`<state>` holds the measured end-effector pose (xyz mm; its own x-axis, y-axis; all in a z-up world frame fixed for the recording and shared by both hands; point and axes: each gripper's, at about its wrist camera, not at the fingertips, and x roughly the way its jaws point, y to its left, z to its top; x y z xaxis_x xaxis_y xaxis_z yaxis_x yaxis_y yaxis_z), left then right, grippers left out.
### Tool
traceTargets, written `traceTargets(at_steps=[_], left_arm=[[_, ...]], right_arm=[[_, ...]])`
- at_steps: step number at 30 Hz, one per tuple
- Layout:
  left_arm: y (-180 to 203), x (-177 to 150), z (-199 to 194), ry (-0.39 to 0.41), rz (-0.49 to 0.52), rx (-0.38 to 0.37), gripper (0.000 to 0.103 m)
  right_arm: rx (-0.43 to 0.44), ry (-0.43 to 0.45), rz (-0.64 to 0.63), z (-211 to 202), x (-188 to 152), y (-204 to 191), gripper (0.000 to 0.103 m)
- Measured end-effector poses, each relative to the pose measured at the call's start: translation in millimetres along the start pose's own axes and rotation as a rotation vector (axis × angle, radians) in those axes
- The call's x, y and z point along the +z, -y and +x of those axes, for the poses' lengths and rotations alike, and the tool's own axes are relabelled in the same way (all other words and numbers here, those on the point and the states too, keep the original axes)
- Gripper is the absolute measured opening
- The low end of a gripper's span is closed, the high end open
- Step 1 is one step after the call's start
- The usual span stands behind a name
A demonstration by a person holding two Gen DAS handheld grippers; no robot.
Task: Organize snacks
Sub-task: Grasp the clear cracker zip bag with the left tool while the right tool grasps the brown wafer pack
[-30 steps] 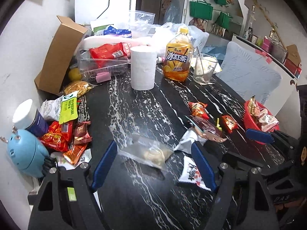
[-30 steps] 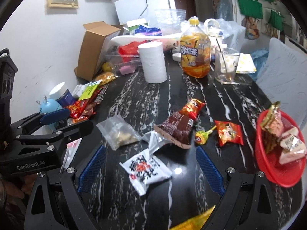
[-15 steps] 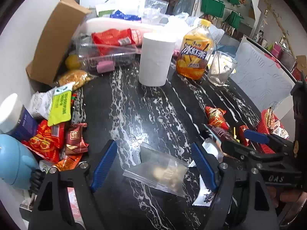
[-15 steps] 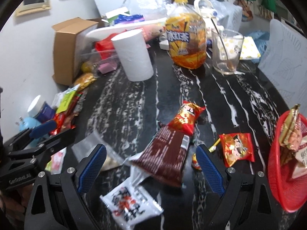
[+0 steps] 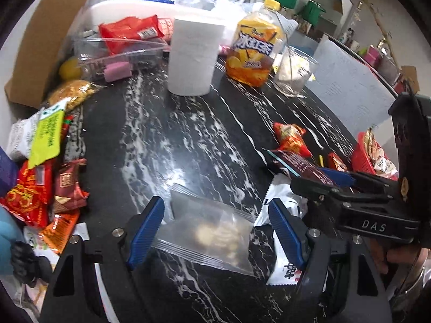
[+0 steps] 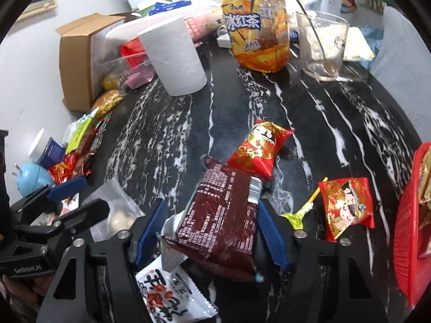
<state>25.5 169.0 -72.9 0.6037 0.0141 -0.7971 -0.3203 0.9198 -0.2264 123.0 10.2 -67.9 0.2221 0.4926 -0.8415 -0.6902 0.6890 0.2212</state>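
Observation:
My left gripper [image 5: 215, 231] is open, its blue pads on either side of a clear zip bag of pale round snacks [image 5: 207, 237] lying on the black marble table [image 5: 161, 140]. My right gripper [image 6: 212, 231] is open around a dark brown snack packet [image 6: 221, 220], pads close to its sides. A red and gold packet [image 6: 258, 148] touches the brown packet's far end. A white packet with red print [image 6: 172, 296] lies under my right gripper. A red basket [image 6: 406, 237] with several snacks sits at the right edge.
A red cartoon packet [image 6: 347, 204] and a yellow lollipop [image 6: 301, 210] lie right of the brown packet. A paper roll [image 6: 175, 56], iced tea bottle [image 6: 256, 27] and glass with a spoon [image 6: 320, 43] stand at the back. Snack packets [image 5: 40, 183] pile up at the left.
Both grippers moved forward and down. The left one now straddles the clear bag, and the right one has come around the brown packet with its fingers narrower than before.

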Motion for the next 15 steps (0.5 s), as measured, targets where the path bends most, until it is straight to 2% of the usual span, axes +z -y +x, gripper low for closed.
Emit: traceTargets(at_steps=[2,8,15], left_arm=[[1,-1,4,-0.023,0.007,-0.002,0.079],[5,-6,14,-0.076,0.036,0.018,0.079],[11,-11,22,-0.118,0.061,0.044,0.079]], right_arm=[[0.008,0.003,-0.010,-2,-1,-2,0.058],[0.005,0.016,-0.047,-9,-7,-7,0.057],[-0.002,0.021,-0.028,-18,-16,-1,0.057]])
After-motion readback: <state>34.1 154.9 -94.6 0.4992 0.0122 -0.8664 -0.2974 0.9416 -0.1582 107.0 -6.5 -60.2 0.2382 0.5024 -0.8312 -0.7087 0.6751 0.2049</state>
